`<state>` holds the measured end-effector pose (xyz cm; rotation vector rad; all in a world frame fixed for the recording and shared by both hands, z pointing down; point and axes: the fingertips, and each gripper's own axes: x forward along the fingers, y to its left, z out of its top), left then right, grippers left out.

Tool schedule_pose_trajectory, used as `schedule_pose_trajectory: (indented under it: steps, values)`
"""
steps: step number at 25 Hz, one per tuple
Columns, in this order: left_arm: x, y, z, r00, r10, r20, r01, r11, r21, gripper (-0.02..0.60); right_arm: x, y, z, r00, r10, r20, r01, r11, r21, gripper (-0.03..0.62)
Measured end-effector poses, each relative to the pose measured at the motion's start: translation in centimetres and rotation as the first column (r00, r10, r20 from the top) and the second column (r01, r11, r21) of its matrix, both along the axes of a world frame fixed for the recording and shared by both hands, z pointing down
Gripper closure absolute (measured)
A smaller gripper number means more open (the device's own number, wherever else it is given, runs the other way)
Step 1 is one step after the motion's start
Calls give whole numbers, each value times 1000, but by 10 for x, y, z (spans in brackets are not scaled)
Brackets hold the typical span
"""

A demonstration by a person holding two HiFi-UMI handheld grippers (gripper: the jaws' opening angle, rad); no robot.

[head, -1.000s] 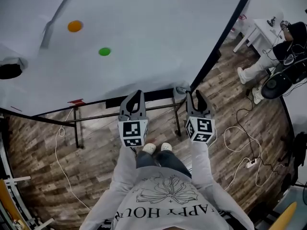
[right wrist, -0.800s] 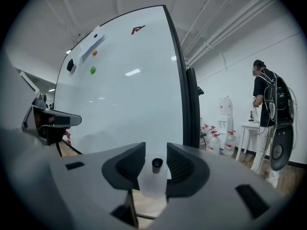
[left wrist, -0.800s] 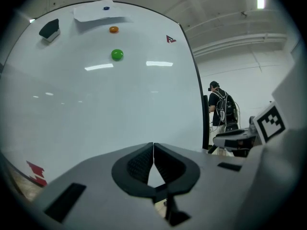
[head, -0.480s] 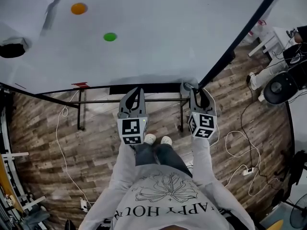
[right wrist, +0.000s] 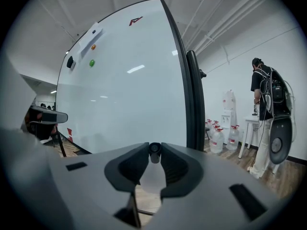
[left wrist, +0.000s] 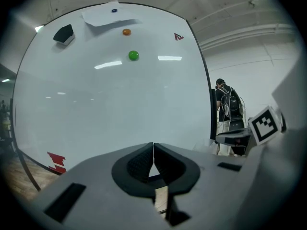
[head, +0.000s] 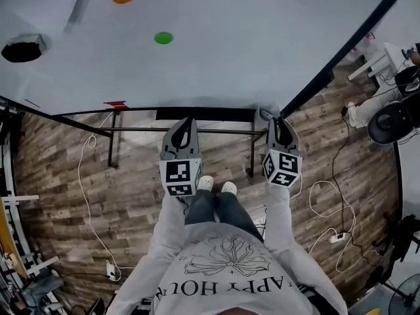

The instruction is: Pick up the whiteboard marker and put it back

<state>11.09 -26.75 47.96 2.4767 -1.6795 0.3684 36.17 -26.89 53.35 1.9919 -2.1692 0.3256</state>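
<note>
The right gripper (right wrist: 154, 153) is recorded at the lower right corner of the whiteboard (head: 216, 58). Its jaws are closing on the whiteboard marker (right wrist: 154, 148), seen end-on at frame centre. The left gripper (left wrist: 153, 152) is pinched together, empty. Pickup is judged begun, with the return outstanding.

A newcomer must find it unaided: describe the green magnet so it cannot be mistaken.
Find the large whiteboard in front of the person. In the left gripper view, below the paper sheet near its top, sit two round magnets. The green magnet is the lower one; the orange magnet is just above it, and the black eraser to the left is blocky.
</note>
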Motion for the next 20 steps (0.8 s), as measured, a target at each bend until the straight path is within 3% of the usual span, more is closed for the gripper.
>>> schedule_pose_trajectory:
  steps: [7,20]
  values:
    - [-7,2,-7,1000,-2,-23,2,1000,6,574,-2,1,-20,1000,11,-12,-11,999,40,520]
    - [-14,-10,-46,998,19,-60,-14,996,91,575,-5,5,-88,998,52,-37,-46,991,129,520]
